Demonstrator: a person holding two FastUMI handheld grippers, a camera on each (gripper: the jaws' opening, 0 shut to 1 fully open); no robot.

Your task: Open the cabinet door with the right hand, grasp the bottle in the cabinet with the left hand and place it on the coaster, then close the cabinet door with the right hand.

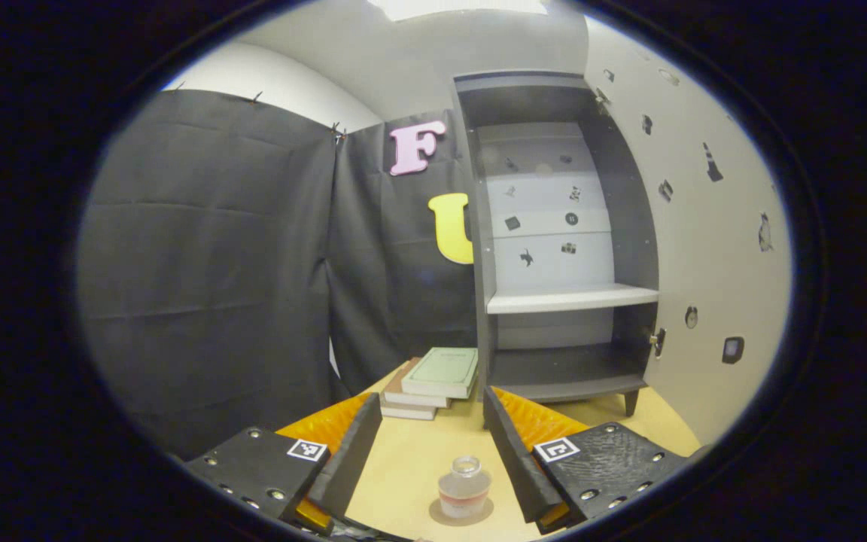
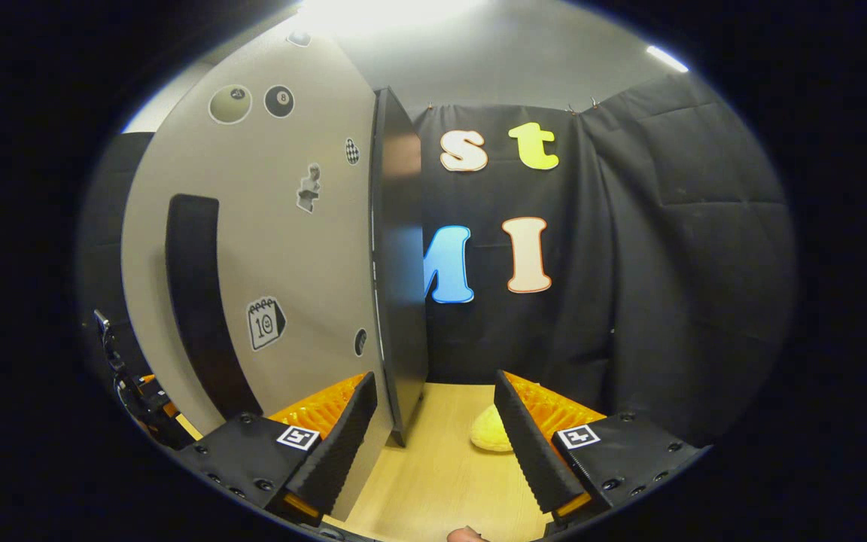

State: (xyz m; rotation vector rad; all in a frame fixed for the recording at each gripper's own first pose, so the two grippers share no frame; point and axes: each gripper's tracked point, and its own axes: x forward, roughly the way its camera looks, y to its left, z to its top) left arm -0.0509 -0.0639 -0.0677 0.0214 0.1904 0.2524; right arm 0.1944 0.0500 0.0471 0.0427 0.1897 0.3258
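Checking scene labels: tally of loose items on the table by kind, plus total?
Bottle: 1
Coaster: 1, under the bottle
Books: 3, stacked beside the cabinet
Yellow lump: 1, kind unclear
Total: 6

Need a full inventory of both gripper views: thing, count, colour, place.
Bottle: 1, clear glass, on the coaster, between the left gripper's fingers.
Coaster: 1, brownish, on the table under the bottle.
Cabinet: 1, dark grey with a white shelf, open, back of the table.
Cabinet door: 1, pale with stickers, swung open.
Books: a stack, green on top, left of the cabinet.
Yellow lump: 1, on the table, partly hidden.
Table: 1, light wood.
Left gripper: open.
Right gripper: open, door edge between the fingers.
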